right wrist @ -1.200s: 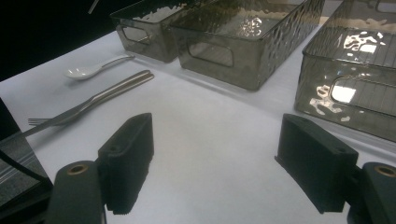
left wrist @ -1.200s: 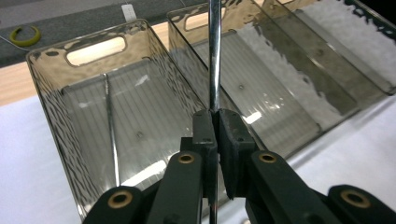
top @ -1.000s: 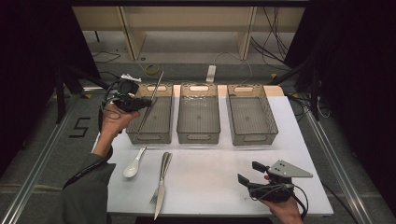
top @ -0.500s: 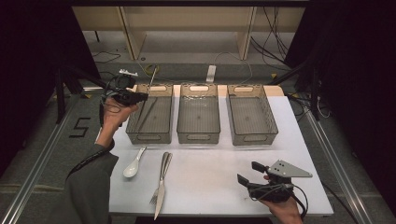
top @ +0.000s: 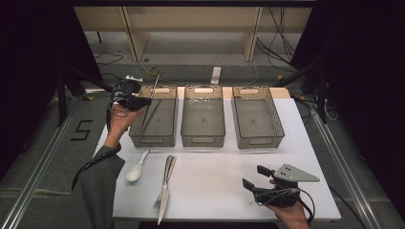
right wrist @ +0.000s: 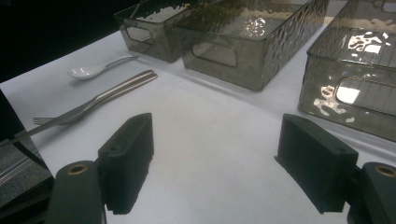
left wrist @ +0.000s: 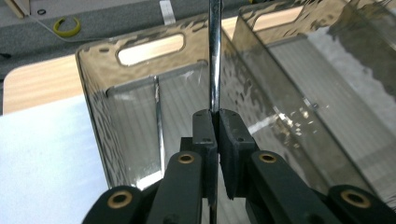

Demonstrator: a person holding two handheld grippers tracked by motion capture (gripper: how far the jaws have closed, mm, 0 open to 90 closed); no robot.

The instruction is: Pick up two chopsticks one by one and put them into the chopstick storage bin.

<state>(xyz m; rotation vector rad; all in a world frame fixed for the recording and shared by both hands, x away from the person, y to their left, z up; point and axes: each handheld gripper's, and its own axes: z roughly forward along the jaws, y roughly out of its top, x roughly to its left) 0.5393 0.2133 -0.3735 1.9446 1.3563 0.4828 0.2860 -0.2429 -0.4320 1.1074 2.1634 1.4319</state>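
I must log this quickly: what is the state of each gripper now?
Left gripper: shut on thin shiny metal rod, over left smoky plastic bin.
Right gripper: open, holding nothing.

A thin, polished metal rod (left wrist: 214, 56) gleams between the matt black plastic pads (left wrist: 233, 140) of the left gripper (top: 143, 101). The 3 smoky translucent plastic bins (top: 203, 117) are glossy, their walls rippled. The white tabletop (top: 215, 176) looks smooth and matt. A glossy white ceramic-looking spoon (top: 135, 168) lies beside a shiny steel fork (top: 160, 200) and knife (top: 166, 186).
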